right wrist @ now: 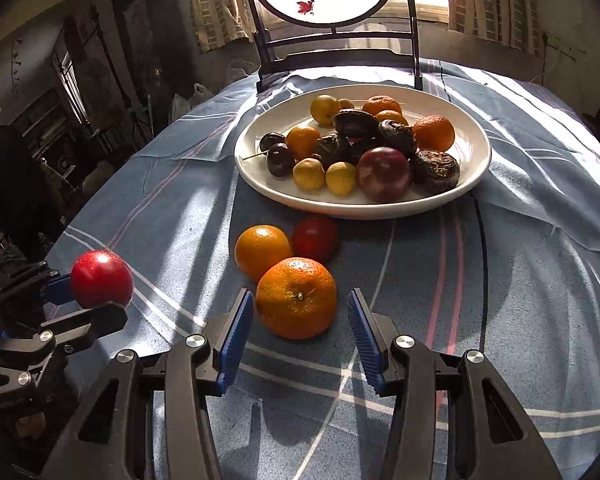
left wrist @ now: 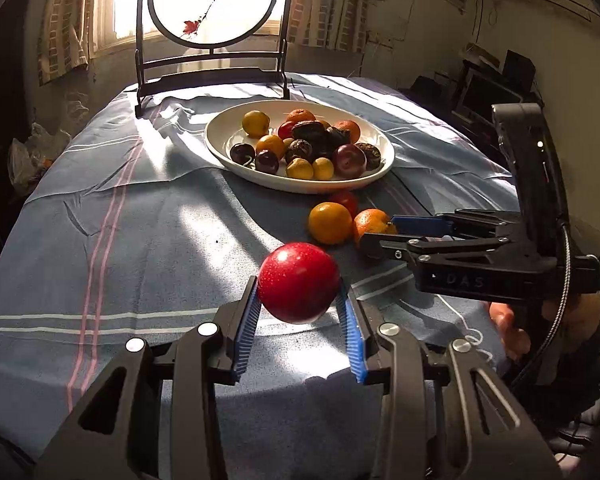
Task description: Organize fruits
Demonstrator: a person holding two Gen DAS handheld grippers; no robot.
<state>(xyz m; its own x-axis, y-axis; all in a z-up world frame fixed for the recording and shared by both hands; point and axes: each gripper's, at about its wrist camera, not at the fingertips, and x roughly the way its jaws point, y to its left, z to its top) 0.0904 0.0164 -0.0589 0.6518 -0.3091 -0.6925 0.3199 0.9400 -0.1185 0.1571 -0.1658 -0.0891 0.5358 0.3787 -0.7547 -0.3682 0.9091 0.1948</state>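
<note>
My left gripper [left wrist: 299, 286] is shut on a shiny red plum [left wrist: 298, 282] and holds it above the cloth; the plum also shows in the right wrist view [right wrist: 101, 279]. My right gripper [right wrist: 301, 300] is open, its blue pads on either side of a big orange mandarin [right wrist: 297, 298] without touching it. Behind it lie a second mandarin [right wrist: 262, 250] and a small red fruit [right wrist: 315, 239]. A white oval plate [right wrist: 474, 160] beyond them holds several fruits: mandarins, yellow fruits, dark plums and wrinkled dark fruits. The plate also shows in the left wrist view [left wrist: 216, 142].
A blue striped tablecloth [left wrist: 120, 240] covers the round table. A black-framed round screen with a bird painting [left wrist: 212, 4] stands behind the plate at the table's far edge, in front of a bright window. The right gripper's body [left wrist: 480, 252] reaches in from the right.
</note>
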